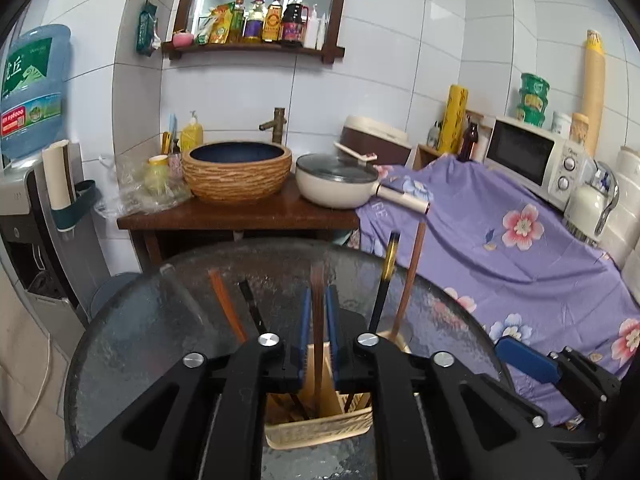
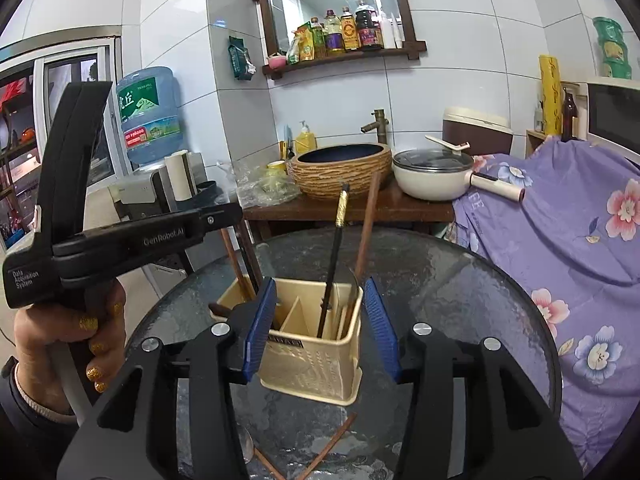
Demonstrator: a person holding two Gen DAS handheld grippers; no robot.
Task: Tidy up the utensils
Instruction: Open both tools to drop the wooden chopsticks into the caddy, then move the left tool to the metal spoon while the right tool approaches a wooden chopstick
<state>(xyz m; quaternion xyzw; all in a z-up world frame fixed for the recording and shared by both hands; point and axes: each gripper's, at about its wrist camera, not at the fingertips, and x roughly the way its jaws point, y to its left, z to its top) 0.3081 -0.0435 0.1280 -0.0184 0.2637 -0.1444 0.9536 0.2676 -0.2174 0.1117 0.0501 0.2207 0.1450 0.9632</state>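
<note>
— Blue pads of the left tongs (image 1: 318, 308) fill the lower middle of the left view. How do they stand?

— Narrow, with a thin gap. One blurred brown chopstick (image 1: 317, 320) stands upright between them, and neither pad visibly presses on it. Its lower end drops into the cream holder (image 1: 320, 428) at the bottom centre.

— And the right tongs (image 2: 320, 332)?

— Wide and holding nothing. Their pads flank the holder's top corners in the centre of the right view, clear of its walls.

— Where does the holder sit?

— On the round glass table (image 2: 460, 280). A black chopstick with a gold band (image 2: 334, 272) and a long brown one (image 2: 366, 236) lean out of its right-hand compartments.

— Anything outside it?

— Two brown chopsticks (image 2: 332, 444) lie crossed on the glass at the bottom edge, just beside a spoon (image 2: 246, 446). At the left edge, a hand (image 2: 60, 332) with gold nails grips the left tongs' handle.
</note>
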